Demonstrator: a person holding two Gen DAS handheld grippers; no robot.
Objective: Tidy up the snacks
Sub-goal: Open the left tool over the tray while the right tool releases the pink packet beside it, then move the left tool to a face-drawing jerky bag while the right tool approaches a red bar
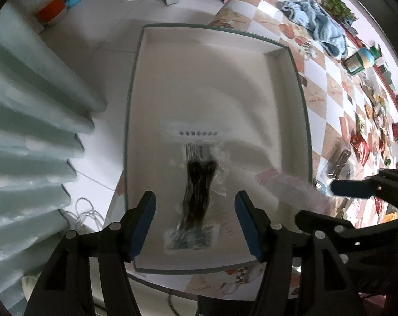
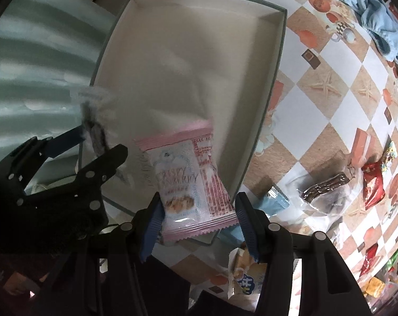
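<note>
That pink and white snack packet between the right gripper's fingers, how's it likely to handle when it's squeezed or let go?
The pink snack packet looks puffy and thin-filmed, so it is probably light and would give under the right gripper. Its glossy wrapper may be slippery. The crisps pictured on it suggest fragile contents. Released, it would likely drop flat into the white box rather than roll.

Clear pkt (image 1: 199,200) in box (image 1: 135,84); pink pkt (image 2: 191,181) above.

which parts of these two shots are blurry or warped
Left wrist view: the clear packet in the box is smeared, the pink packet a faint streak; fisheye bows the box rim. Right wrist view: the pink packet is fairly sharp, the clear one a blurred ghost.
</note>
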